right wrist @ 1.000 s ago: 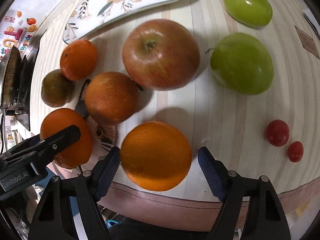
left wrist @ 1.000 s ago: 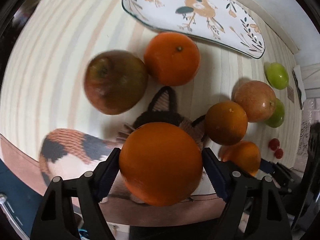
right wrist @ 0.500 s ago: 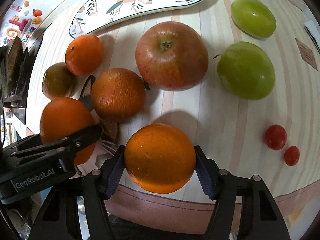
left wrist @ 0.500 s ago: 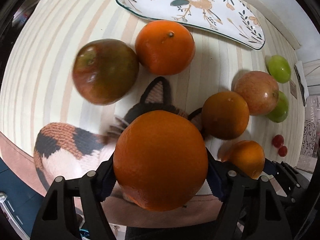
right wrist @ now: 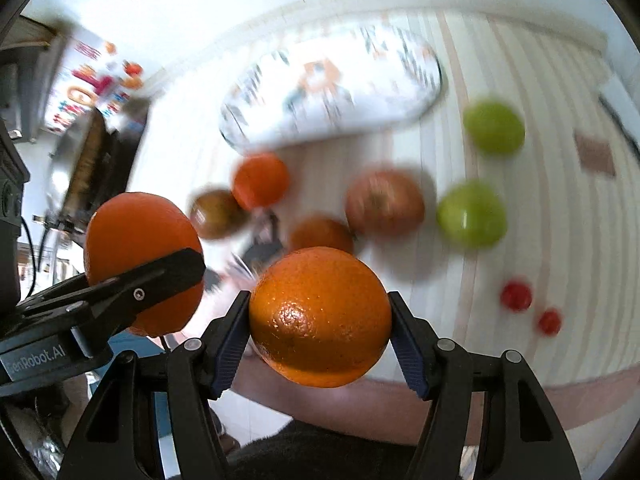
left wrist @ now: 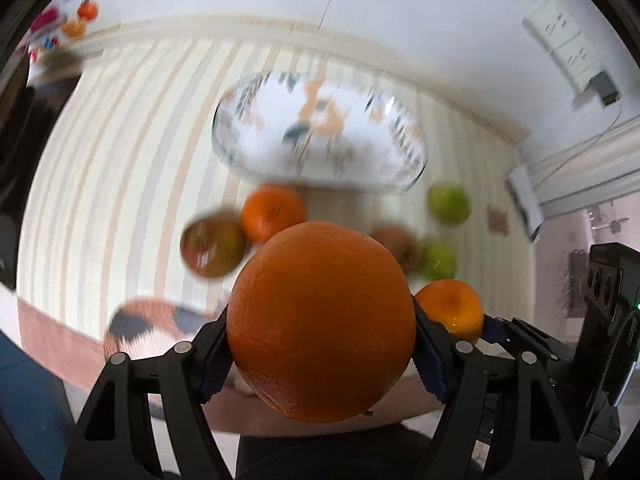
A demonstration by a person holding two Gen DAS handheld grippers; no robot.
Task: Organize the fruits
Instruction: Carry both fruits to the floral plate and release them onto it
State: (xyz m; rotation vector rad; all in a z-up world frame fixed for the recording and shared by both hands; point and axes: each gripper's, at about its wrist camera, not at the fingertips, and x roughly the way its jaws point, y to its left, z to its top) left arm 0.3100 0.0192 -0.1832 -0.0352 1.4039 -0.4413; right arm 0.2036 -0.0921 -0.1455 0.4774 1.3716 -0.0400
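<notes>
An orange (left wrist: 322, 320) is clamped in the left tongs (left wrist: 322, 354) and a second orange (right wrist: 320, 316) in the right tongs (right wrist: 318, 338), both lifted clear of the striped table (right wrist: 560, 220). Each should be carried level to the patterned plate (right wrist: 332, 88) and released only once seated, lest it roll. "GenRobot.AI" can be read on the left tongs' body.

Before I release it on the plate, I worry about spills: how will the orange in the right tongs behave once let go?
The orange is round and smooth, so it will probably roll. The patterned plate looks shallow, so its rim may hardly stop it. The right tongs pinch only its sides, and the glossy peel could slip.
</notes>
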